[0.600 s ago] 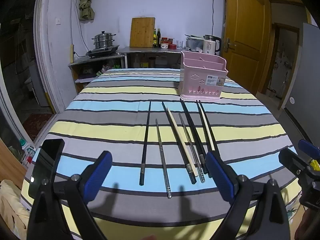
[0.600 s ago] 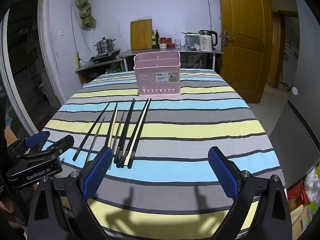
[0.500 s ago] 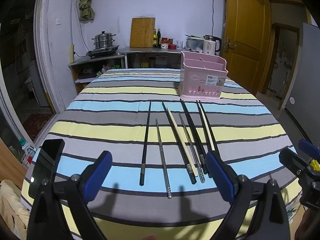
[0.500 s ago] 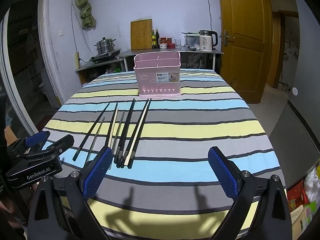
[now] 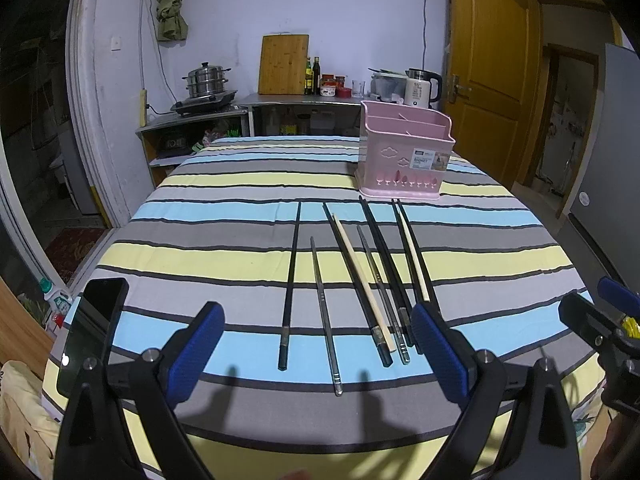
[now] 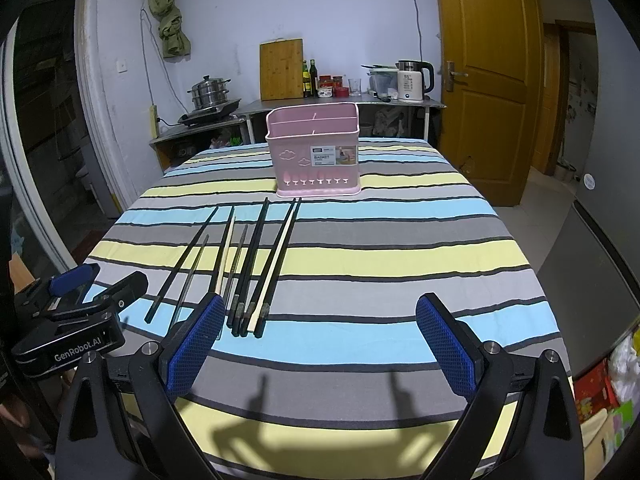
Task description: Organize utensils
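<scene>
Several chopsticks (image 5: 360, 276) (image 6: 248, 264), black, pale wood and metal, lie side by side on the striped tablecloth, pointing toward a pink utensil basket (image 5: 404, 152) (image 6: 314, 152) with empty compartments. My left gripper (image 5: 316, 344) hovers open over the near ends of the chopsticks, nothing between its blue pads. My right gripper (image 6: 316, 336) is open too, right of the chopstick ends, holding nothing. Each gripper shows at the edge of the other's view.
A black phone (image 5: 92, 328) lies at the table's near left edge. The round table (image 6: 400, 256) drops off on all sides. Behind it stand a counter with a steamer pot (image 5: 206, 82), cutting board (image 5: 284, 64), bottles and a kettle (image 5: 420, 86), and a wooden door (image 6: 484, 64).
</scene>
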Action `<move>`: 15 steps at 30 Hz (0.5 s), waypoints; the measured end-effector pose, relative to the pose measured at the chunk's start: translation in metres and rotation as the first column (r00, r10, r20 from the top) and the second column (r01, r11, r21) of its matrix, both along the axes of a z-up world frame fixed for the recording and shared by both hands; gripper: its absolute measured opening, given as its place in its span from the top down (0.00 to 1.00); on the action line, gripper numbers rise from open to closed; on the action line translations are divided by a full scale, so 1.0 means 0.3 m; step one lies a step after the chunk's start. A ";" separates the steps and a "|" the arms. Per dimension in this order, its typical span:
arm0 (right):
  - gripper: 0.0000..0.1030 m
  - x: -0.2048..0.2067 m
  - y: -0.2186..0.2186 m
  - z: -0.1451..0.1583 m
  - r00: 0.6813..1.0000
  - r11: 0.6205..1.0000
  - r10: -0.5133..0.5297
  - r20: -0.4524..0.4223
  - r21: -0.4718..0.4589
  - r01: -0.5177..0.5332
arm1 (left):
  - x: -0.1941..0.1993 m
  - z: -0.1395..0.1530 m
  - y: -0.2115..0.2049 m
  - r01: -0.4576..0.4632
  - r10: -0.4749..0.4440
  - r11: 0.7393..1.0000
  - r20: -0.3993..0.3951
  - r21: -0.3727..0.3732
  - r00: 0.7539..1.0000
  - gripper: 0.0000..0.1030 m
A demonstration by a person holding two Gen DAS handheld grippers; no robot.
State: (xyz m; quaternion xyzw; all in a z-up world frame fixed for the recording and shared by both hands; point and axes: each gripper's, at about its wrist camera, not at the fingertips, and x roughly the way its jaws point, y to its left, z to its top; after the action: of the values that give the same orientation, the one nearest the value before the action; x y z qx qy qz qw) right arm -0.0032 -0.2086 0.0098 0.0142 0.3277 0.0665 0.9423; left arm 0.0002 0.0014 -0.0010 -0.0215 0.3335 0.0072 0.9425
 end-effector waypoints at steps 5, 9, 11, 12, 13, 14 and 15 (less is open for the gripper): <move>0.06 0.000 0.000 -0.002 1.000 1.000 0.000 -0.001 0.000 0.000 | 0.002 -0.003 0.007 -0.001 0.001 1.000 -0.003 0.000 1.000 0.07; 0.06 0.000 -0.001 -0.002 1.000 1.000 0.000 -0.001 0.001 0.000 | 0.004 -0.001 0.003 -0.001 0.001 1.000 0.000 -0.001 1.000 0.07; 0.06 0.000 0.000 -0.002 1.000 1.000 -0.001 -0.001 0.000 0.001 | 0.003 -0.002 -0.002 -0.002 0.002 1.000 -0.002 0.003 1.000 0.07; 0.06 0.000 0.000 -0.002 1.000 1.000 0.000 -0.001 0.001 0.000 | 0.004 -0.002 -0.002 -0.002 0.002 1.000 -0.003 0.003 1.000 0.07; 0.06 -0.001 0.000 -0.002 1.000 1.000 -0.001 0.000 0.000 0.001 | 0.004 -0.002 -0.001 -0.001 0.001 1.000 -0.004 0.002 1.000 0.07; 0.06 0.000 0.000 -0.003 1.000 1.000 0.000 0.000 0.000 0.000 | 0.005 -0.003 -0.003 -0.001 0.001 1.000 -0.004 0.004 1.000 0.07; 0.06 0.000 0.000 -0.003 1.000 1.000 -0.001 0.000 0.000 0.001 | 0.005 -0.004 -0.003 -0.001 0.001 1.000 -0.003 0.005 1.000 0.07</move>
State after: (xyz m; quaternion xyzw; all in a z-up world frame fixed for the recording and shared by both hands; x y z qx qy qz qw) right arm -0.0033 -0.2086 0.0091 0.0143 0.3277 0.0663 0.9423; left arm 0.0017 0.0004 -0.0021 -0.0195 0.3350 0.0084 0.9420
